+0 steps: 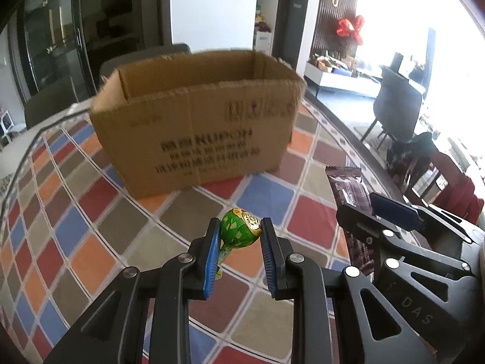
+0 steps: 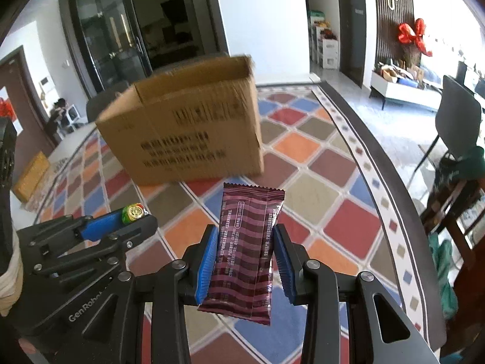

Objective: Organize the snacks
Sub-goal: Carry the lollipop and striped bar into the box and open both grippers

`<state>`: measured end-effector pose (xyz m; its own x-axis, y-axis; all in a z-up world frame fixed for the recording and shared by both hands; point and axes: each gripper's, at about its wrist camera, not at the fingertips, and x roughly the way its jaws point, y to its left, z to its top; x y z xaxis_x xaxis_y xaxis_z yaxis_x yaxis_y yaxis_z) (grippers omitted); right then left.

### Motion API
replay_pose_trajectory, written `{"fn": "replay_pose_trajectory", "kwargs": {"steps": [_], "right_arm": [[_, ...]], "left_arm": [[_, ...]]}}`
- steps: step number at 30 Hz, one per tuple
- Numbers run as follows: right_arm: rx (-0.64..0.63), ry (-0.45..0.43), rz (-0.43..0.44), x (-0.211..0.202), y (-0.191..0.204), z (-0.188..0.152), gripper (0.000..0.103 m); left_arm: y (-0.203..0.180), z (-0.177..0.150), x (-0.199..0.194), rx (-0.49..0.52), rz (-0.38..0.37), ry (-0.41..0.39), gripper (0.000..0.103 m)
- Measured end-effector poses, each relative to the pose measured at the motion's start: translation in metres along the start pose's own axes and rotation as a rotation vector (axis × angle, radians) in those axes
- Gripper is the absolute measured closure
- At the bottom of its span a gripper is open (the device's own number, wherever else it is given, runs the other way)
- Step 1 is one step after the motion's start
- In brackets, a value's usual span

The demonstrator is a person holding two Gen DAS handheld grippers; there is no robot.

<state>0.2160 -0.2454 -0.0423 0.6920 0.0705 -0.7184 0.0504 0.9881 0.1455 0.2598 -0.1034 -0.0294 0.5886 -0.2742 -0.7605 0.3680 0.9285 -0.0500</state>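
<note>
An open cardboard box (image 1: 194,124) stands on the checkered tablecloth, also in the right wrist view (image 2: 185,127). My left gripper (image 1: 241,230) is shut on a green foil-wrapped lollipop (image 1: 239,227) and holds it above the table, in front of the box. My right gripper (image 2: 245,244) is shut on a maroon striped snack bar packet (image 2: 247,251), held upright beside the left gripper. The packet (image 1: 348,192) and the right gripper (image 1: 385,212) show at the right of the left wrist view. The left gripper (image 2: 133,217) with the lollipop (image 2: 132,212) shows at the left of the right wrist view.
The table (image 2: 306,163) has a colourful checkered cloth with a dark rim at the right. Dark chairs (image 1: 397,106) stand beyond the right edge. A chair back (image 1: 142,57) rises behind the box. A flat cardboard piece (image 2: 31,176) lies at the far left.
</note>
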Motion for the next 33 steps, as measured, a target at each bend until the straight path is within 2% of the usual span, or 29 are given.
{"fn": "replay_pose_trajectory", "kwargs": {"steps": [7, 14, 24, 33], "right_arm": [[-0.028, -0.081, 0.027, -0.011, 0.017, 0.032, 0.064], [-0.047, -0.123, 0.059, -0.014, 0.029, 0.061, 0.064], [-0.061, -0.134, 0.093, -0.003, 0.041, 0.107, 0.064], [-0.088, -0.13, 0.085, 0.01, 0.052, 0.142, 0.064]], "left_arm": [[0.017, 0.028, -0.016, -0.005, 0.028, -0.07, 0.076], [0.031, 0.053, -0.022, -0.012, 0.046, -0.111, 0.076], [0.05, 0.091, -0.019, -0.021, 0.032, -0.112, 0.076], [0.068, 0.125, -0.009, -0.01, 0.043, -0.09, 0.076]]}}
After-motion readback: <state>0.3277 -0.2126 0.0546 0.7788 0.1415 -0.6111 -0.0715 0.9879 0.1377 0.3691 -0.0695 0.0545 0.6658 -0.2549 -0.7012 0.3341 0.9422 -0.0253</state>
